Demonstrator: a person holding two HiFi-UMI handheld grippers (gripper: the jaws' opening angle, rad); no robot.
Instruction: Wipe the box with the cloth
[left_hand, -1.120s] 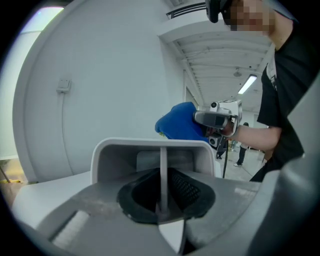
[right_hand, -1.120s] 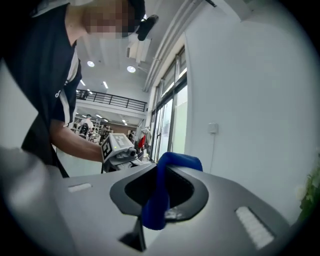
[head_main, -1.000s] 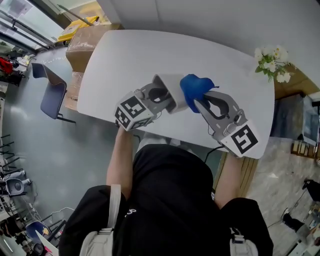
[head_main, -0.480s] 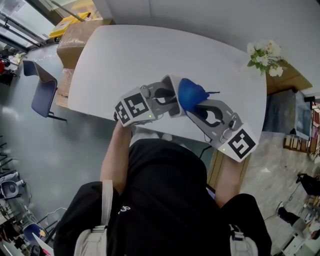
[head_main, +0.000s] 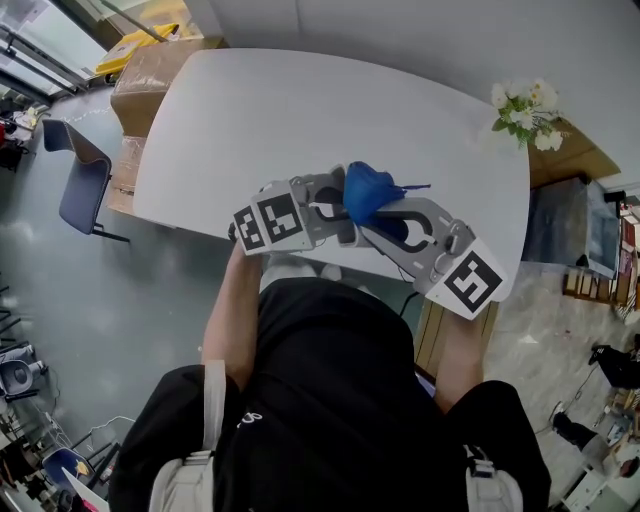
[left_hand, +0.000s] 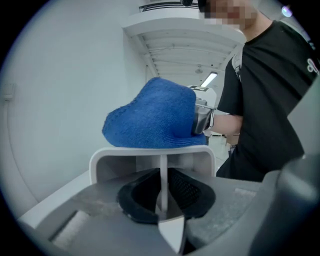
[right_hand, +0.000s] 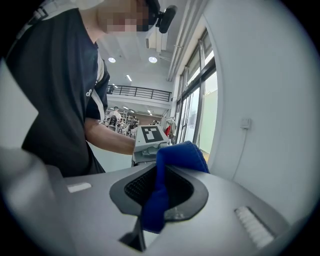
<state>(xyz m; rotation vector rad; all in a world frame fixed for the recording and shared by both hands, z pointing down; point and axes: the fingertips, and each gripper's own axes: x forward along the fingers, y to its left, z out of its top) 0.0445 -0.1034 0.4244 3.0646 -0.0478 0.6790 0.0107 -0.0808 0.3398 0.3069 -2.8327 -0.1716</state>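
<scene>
Left tongs (left_hand: 161, 202) are clenched on a thin wall of the box (left_hand: 105, 162) | box is held straight ahead of them | cloth (left_hand: 150, 120) is laid on its far rim, touching | right tongs (right_hand: 155, 192) are clamped on the cloth, faced toward the left pair

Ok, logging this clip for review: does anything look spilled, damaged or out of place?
Nothing stands out. The left gripper grips the white box by a thin inner wall, the right gripper holds the blue cloth against the box's rim, and no spill or damage shows on the table.
</scene>
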